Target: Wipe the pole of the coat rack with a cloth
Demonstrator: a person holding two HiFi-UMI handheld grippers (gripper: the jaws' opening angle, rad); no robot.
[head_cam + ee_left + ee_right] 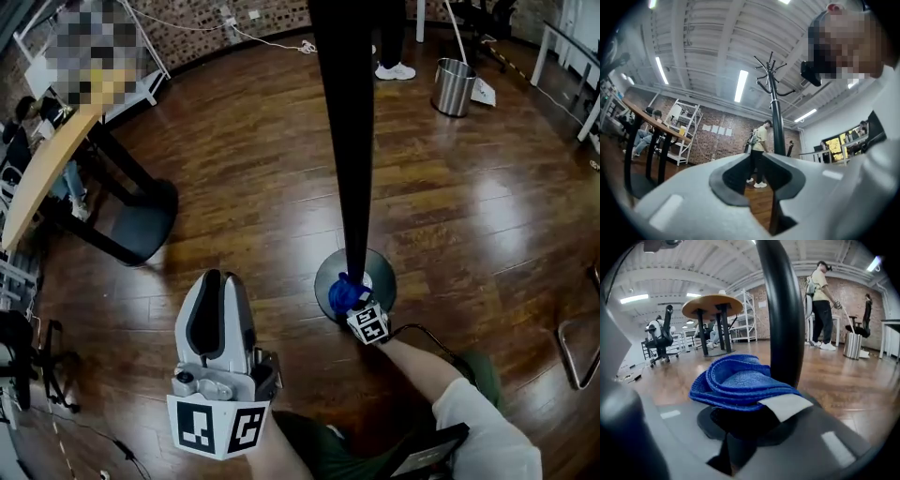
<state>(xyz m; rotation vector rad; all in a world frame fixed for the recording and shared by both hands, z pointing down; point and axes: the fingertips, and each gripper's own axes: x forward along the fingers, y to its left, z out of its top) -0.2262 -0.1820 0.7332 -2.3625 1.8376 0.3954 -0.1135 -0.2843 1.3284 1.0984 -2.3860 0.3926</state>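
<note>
The coat rack's black pole (pixel 349 141) runs down the middle of the head view to its round base (pixel 380 272). A folded blue cloth (pixel 343 293) is pressed against the pole just above the base, and my right gripper (pixel 355 307) is shut on it. The right gripper view shows the cloth (pixel 736 380) bunched over the jaws of that gripper (pixel 745 416), touching the pole (pixel 785 324) on its left side. My left gripper (pixel 217 277) hangs well left of the pole, shut and holding nothing. From the left gripper (pixel 757 173) the pole (pixel 777 122) and its hooks stand ahead.
A wooden table (pixel 47 159) on a dark foot (pixel 141 220) stands at the left. A steel bin (pixel 454 86) is at the back right, near a person's white shoe (pixel 395 70). A metal chair frame (pixel 579 347) is at the right edge.
</note>
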